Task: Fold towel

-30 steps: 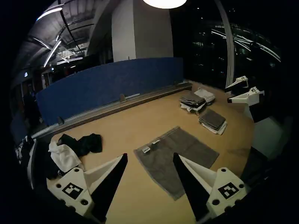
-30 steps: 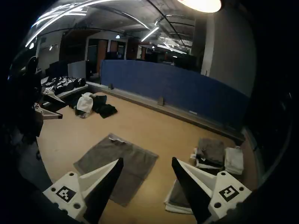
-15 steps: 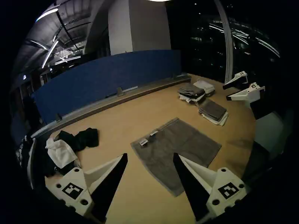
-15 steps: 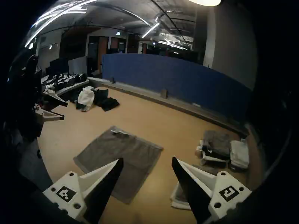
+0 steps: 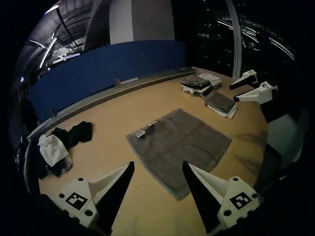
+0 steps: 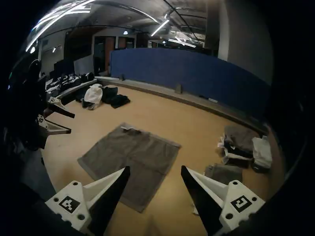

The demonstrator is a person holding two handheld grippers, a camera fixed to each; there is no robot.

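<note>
A grey towel (image 5: 179,141) lies spread flat on the wooden table (image 5: 118,114), with white tags at its far edge. In the left gripper view my left gripper (image 5: 157,167) hovers open above the towel's near edge, nothing between its fingers. The right gripper (image 5: 246,88) appears at the far right of that view, held over the table's right side. In the right gripper view the same grey towel (image 6: 130,155) lies ahead of my open right gripper (image 6: 154,172), and the left gripper (image 6: 59,120) shows at the left edge, held by a person in dark clothing.
Stacks of folded grey and white towels (image 5: 204,88) sit at the table's far right, folded towels (image 6: 240,147) in the right gripper view. A heap of unfolded white and dark cloths (image 5: 61,143) lies at the far left. A blue partition (image 5: 106,72) bounds the table's back edge.
Both grippers have moved forward and lower toward the table; the towel now looks larger and nearer in both views. Both stay open.
</note>
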